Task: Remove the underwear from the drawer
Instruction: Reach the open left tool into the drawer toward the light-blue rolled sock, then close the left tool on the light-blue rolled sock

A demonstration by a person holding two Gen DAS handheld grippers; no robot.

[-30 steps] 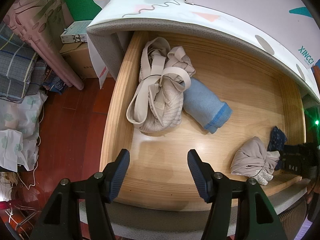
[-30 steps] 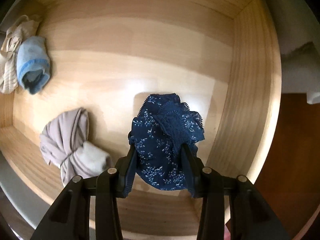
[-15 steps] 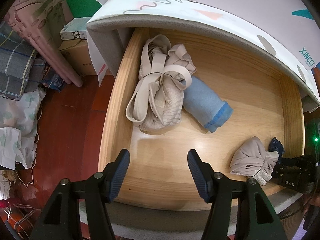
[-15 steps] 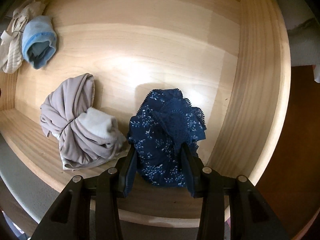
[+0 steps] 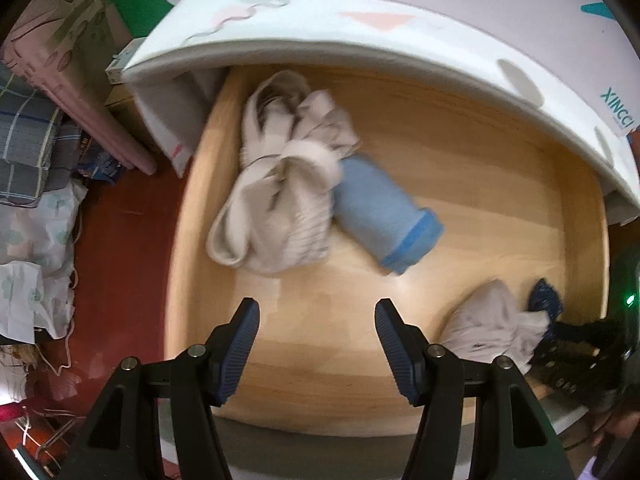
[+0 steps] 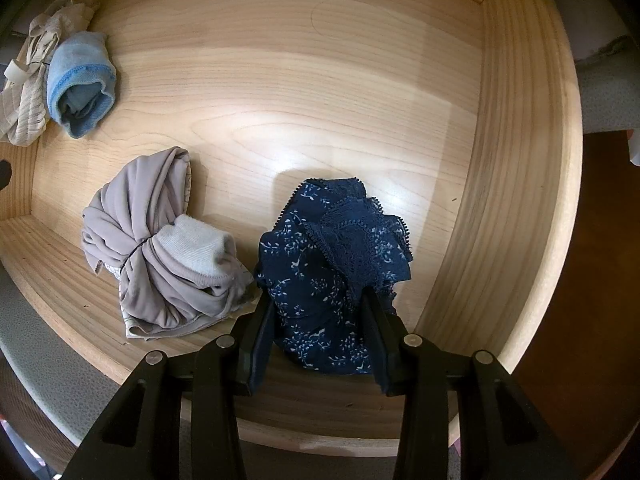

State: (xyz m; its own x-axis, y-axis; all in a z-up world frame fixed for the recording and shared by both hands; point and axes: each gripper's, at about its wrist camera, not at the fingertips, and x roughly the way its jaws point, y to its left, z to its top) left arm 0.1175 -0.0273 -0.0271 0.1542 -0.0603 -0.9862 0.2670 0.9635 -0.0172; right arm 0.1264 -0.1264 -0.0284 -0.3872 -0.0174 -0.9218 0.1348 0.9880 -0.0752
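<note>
The open wooden drawer [image 6: 520, 160] holds several bundles of underwear. My right gripper [image 6: 318, 312] is shut on the navy floral lace underwear [image 6: 332, 264], held at the drawer's front right corner; it also shows in the left wrist view [image 5: 544, 300]. A grey bundle [image 6: 152, 248] lies just left of it and shows in the left wrist view [image 5: 492, 328]. A light blue roll [image 5: 384, 216] and a beige bundle [image 5: 280, 200] lie at the back left. My left gripper [image 5: 316, 344] is open and empty above the drawer's front left.
A white patterned mat [image 5: 360, 20] overhangs the drawer's back. Red-brown floor [image 5: 120, 260] lies left of the drawer, with pink rolled fabric [image 5: 72, 80] and piled cloth [image 5: 32, 240] beyond it.
My right gripper has drawn back toward the drawer's front with the navy underwear, so the grey bundle looks closer. The left wrist view has shifted slightly and is blurred.
</note>
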